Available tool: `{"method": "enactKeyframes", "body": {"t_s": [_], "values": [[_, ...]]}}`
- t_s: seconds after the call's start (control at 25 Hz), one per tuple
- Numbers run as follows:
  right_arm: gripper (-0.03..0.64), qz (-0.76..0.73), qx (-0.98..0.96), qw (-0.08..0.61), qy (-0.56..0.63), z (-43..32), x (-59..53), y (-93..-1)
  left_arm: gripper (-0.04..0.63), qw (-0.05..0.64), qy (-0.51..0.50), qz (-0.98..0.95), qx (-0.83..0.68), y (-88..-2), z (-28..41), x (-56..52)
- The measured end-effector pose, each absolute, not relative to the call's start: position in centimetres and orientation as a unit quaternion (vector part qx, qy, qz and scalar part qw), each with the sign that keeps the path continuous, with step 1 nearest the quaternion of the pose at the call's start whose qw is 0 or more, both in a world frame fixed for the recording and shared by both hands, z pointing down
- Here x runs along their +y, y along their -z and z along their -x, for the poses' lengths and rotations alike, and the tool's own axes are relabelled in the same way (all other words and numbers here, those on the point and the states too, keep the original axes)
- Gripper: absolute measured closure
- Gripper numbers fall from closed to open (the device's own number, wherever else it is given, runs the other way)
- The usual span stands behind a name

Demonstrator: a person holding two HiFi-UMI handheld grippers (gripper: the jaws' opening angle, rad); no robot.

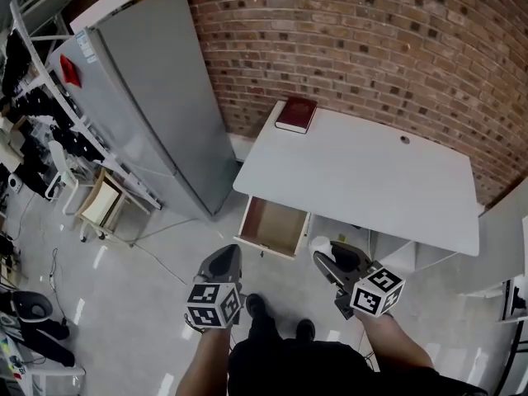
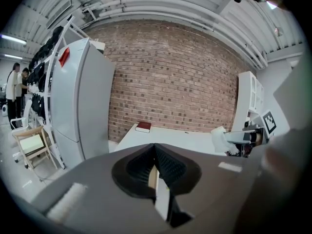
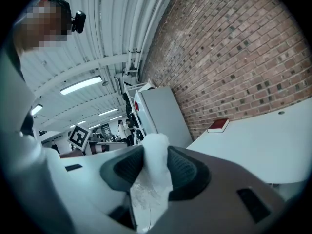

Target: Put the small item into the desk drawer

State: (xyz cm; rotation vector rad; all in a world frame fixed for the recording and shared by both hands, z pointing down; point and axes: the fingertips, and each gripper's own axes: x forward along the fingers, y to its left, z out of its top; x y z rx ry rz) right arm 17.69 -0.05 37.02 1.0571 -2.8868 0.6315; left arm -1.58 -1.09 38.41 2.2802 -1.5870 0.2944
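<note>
In the head view, the white flat-topped bench [image 1: 363, 180] stands against the red brick wall [image 1: 371, 40], with a dark red hardback book [image 1: 296, 114] at its far left corner. Under the bench's near left corner the shallow brown-lined drawer [image 1: 272, 223] is pulled out and looks bare inside. The right gripper [image 1: 326, 256] hangs just off the bench's near edge, right of the drawer, with the small white crumpled item [image 1: 319, 243] at its tip. The left gripper [image 1: 227, 258] sits near the drawer's front left corner, apart from it.

In the left gripper view, the 2 black ribbed fingers [image 2: 168, 167] of the left gripper [image 2: 155, 152] are pressed together at the tips with nothing pinched. It has no job here, since the drawer is already open, so it is best held wide of the drawer mouth.

In the right gripper view, the fingers [image 3: 183, 167] of the right gripper [image 3: 156, 155] pinch the small white crumpled item [image 3: 151, 182], which bulges above the tips and trails below them like soft tissue. The bench [image 3: 263, 140] and the book [image 3: 218, 125] lie ahead.

The step in hand looks like carrying the item left over the drawer. To do it well, bring the tips above the drawer's middle, tilt them down, lower them past the front wall, then spread the fingers fully. Soft material may cling to a ribbed pad, so a release low inside the drawer seems safer than a drop from height.
</note>
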Motion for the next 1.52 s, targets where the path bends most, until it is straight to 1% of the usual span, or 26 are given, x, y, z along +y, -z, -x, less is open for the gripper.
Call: {"method": "enactKeyframes", "body": {"t_s": [0.2,0.52,0.76,1.16,1.52], "values": [[0.459,-0.348,-0.915,0.02,-0.202,-15.6,-3.4,-37.7,0.584,0.184,-0.089,-0.809,-0.55,-39.5,3.9,-4.5],[0.459,-0.354,-0.913,0.038,-0.201,-8.2,-9.7,-37.4,0.584,0.192,-0.077,-0.81,-0.549,-39.5,12.3,-11.5],[0.459,-0.369,-0.906,0.045,-0.204,-3.8,-12.2,-38.2,0.584,0.208,-0.082,-0.816,-0.533,-41.1,16.2,-14.6],[0.459,-0.387,-0.892,0.063,-0.223,-4.1,-13.7,-41.0,0.584,0.238,-0.106,-0.819,-0.511,-44.8,15.9,-16.4],[0.459,-0.376,-0.887,0.082,-0.253,-5.0,-17.3,-45.5,0.584,0.271,-0.147,-0.816,-0.49,-49.1,12.8,-18.7]]}}
